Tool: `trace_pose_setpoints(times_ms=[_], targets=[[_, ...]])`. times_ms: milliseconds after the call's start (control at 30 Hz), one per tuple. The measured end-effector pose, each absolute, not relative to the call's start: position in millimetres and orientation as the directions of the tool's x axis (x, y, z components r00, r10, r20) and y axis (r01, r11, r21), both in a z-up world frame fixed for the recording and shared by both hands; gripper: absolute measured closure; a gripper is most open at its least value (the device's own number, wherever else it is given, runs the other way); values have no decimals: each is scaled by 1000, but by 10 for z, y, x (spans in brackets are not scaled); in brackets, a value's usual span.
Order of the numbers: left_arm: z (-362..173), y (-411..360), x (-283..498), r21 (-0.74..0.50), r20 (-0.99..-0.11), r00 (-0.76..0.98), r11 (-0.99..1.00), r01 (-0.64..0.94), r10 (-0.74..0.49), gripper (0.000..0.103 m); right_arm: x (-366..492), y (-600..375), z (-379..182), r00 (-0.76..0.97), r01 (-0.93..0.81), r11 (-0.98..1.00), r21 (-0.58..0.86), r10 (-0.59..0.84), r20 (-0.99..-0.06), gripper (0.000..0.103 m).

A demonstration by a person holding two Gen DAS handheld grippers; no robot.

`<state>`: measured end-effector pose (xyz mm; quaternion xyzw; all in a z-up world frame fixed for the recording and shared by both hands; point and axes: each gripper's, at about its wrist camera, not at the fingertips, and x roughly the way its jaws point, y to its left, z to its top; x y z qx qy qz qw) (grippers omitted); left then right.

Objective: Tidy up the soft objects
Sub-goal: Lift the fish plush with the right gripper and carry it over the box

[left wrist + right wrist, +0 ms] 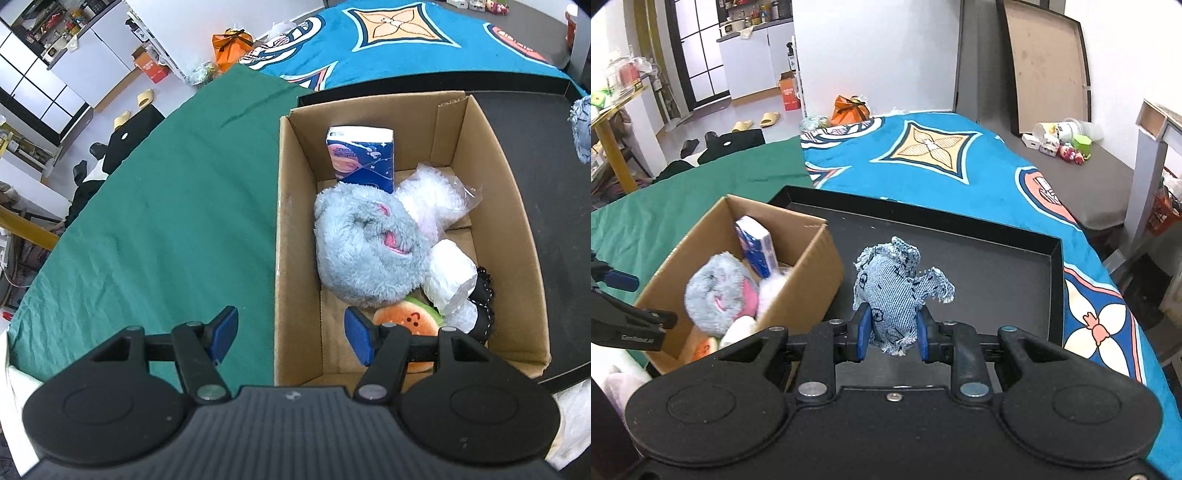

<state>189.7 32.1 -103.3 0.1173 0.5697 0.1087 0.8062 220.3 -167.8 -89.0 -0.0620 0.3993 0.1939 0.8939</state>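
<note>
A cardboard box (pixel 517 236) holds a grey-blue plush (pixel 365 247), a blue tissue pack (pixel 360 157), a burger plush (pixel 406 325), white wrapped items (pixel 450 280) and a black item (pixel 485 306). My left gripper (pixel 291 336) is open and empty, straddling the box's near left wall. My right gripper (pixel 894 334) is shut on a frayed denim soft toy (pixel 894 291), held above the black tray (pixel 1015 273) just right of the box (pixel 809 288). The denim toy also shows at the right edge of the left wrist view (pixel 581 129).
The box stands at the black tray's left end, on a bed with a green cloth (pixel 155 221) and a blue patterned blanket (pixel 960 155). My left gripper shows at the left edge of the right wrist view (pixel 624 306). Floor clutter lies beyond.
</note>
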Motion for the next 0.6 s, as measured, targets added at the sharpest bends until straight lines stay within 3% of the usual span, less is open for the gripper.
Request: trace_pose_setpoints(times_ms=[600], targets=[[-1106,591,1874,200,-924,314,976,-90,219,48,2006,-1225,-677,588,-486,873,41,362,-723,78]])
